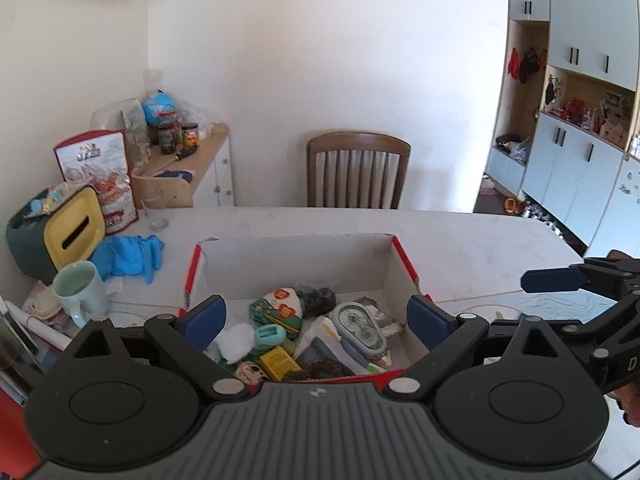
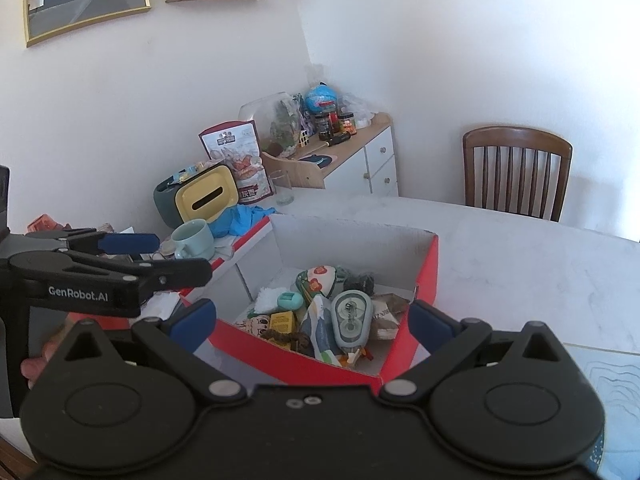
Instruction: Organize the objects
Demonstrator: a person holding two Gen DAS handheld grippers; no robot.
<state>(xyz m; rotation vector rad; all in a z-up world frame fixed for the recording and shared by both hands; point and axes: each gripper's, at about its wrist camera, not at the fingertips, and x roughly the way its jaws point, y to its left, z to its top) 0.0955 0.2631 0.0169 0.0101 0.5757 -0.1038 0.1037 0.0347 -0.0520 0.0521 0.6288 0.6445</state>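
A red cardboard box (image 1: 394,254) with a white inside stands on the pale table (image 1: 460,240); it also shows in the right wrist view (image 2: 426,276). It holds several small things: a grey-green correction tape (image 1: 360,326) (image 2: 351,316), a mint clip (image 1: 270,336), a yellow packet (image 1: 280,362), a white pom-pom (image 1: 238,340) and a floral pouch (image 1: 280,304). My left gripper (image 1: 316,318) is open and empty above the box's near edge. My right gripper (image 2: 312,322) is open and empty above the box's near corner.
A mint mug (image 1: 80,290), blue gloves (image 1: 128,254), a yellow-faced tissue box (image 1: 68,232), a glass (image 1: 154,210) and a snack bag (image 1: 100,176) stand at the left. A wooden chair (image 1: 358,170) is behind the table. A side cabinet (image 2: 360,160) stands by the wall.
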